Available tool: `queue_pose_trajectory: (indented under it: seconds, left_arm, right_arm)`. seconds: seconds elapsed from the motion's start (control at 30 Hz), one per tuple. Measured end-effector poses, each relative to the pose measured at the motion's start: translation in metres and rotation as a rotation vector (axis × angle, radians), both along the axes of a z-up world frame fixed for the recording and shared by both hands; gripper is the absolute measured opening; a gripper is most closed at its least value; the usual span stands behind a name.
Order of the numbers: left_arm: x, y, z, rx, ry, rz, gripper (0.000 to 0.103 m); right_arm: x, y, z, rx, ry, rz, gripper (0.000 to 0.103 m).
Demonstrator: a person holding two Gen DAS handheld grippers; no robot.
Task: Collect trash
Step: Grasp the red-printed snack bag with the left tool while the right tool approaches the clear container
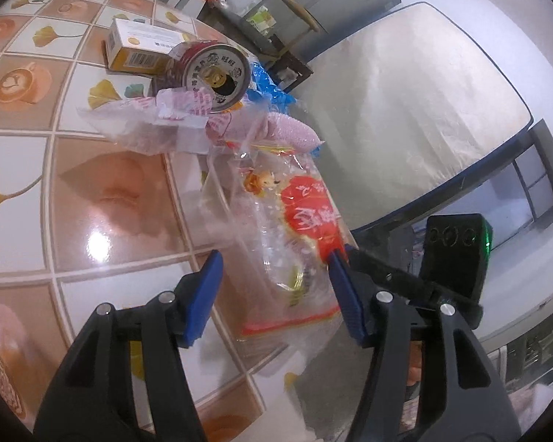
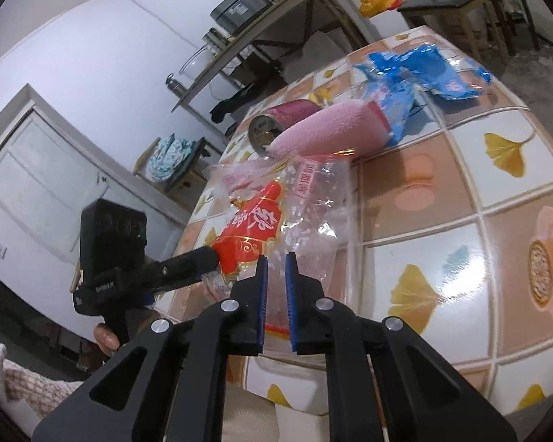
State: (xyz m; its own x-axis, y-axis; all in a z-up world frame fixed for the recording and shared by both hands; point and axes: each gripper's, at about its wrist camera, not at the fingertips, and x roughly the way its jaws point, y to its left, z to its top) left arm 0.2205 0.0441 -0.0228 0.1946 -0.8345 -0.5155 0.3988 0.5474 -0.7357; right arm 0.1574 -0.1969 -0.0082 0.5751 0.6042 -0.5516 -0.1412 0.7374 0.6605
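**Two grippers meet at one clear bag on the tiled table's edge**

A clear plastic bag with a red printed label [image 1: 298,221] [image 2: 276,221] lies at the table's edge, partly hanging past it. Behind it, toward the table's middle, sit a pink sponge [image 1: 295,132] [image 2: 324,132], one tipped-over tin can [image 1: 217,73] [image 2: 276,121] with its open end facing the left camera, one yellow-and-white carton [image 1: 140,46], a crumpled clear wrapper with pink print [image 1: 158,118] and a crumpled blue wrapper [image 2: 424,73] [image 1: 269,88]. The sponge rests on the bag's far end and touches the can, so these things crowd the bag from behind.

The left gripper [image 1: 276,276] [image 2: 210,258] points down and forward at the table edge; its jaws stand apart with the bag's near end between them. One pad sits against the red label, the other clear of the plastic, so it is released rather than clenched. A fingertip shows below its handle in the right view.

The right gripper [image 2: 275,287] comes in from the table's near edge, jaws nearly together with a slim gap, pinching the bag's near edge.

The tiled table [image 2: 461,202] [image 1: 92,184] bears one bag, one sponge, one can, one carton and two wrappers.
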Motion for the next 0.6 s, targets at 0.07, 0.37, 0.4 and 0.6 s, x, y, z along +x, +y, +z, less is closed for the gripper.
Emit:
queue_pose_trajectory:
  seconds: [0.07, 0.37, 0.4, 0.6]
  left_arm:
    - [0.002, -0.001, 0.001, -0.009, 0.018, -0.002, 0.055]
    - [-0.008, 0.005, 0.004, 0.002, -0.011, 0.030, 0.034]
    - [-0.010, 0.006, 0.006, 0.004, -0.015, 0.029, 0.028]
    - [-0.024, 0.015, 0.010, -0.014, -0.041, 0.013, 0.018]
  right_arm:
    - [0.003, 0.004, -0.002, 0.003, 0.000, 0.022, 0.011]
    - [0.004, 0.014, 0.001, 0.000, -0.029, 0.079, 0.009]
    - [0.004, 0.014, 0.001, 0.000, -0.029, 0.082, 0.009]
    - [-0.003, -0.005, 0.010, -0.025, -0.057, 0.025, 0.012]
